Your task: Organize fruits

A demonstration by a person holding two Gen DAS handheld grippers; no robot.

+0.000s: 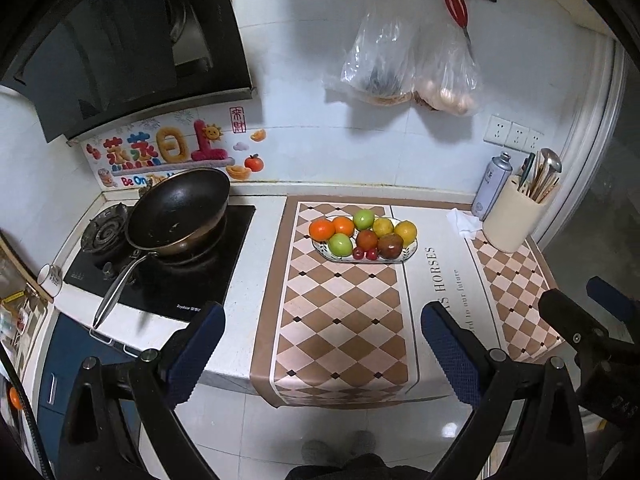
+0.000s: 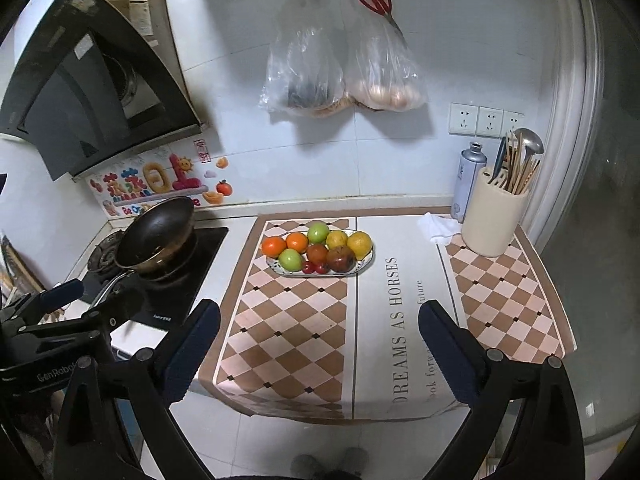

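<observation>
Left gripper (image 1: pixel 322 344): jaws spread wide, holding nothing, hovering at the counter's near edge; right gripper (image 2: pixel 318 344): likewise wide and bare; oval plate (image 2: pixel 366 265) at 12 o'clock on the checkered mat (image 2: pixel 292 340), bearing 2 oranges (image 2: pixel 274 246), 2 green apples (image 2: pixel 291 259), 2 lemons (image 2: pixel 359 245); wok (image 2: pixel 154 236) at 10 o'clock; utensil holder (image 2: pixel 492 216) at 2 o'clock.

Bench (image 2: pixel 236 236): smooth white stone-like top.
Mat (image 2: pixel 296 332): smooth printed sheet, faint sheen (material cannot be told).
Fruit plate (image 2: pixel 362 266): glazed, glossy rim.
Fruits (image 2: pixel 318 250): smooth, shiny skins.
Wok (image 1: pixel 180 208): matt black inside, polished metal handle.
Hob (image 1: pixel 168 280): glossy black glass.
Hanging bags (image 2: pixel 340 72): thin clear plastic, crinkled.
Utensil holder (image 2: pixel 494 220): matt cream.
Spray can (image 2: pixel 466 184): brushed metal.
Fingers (image 2: pixel 192 354): dark blue textured pads on black matt plastic frames.
</observation>
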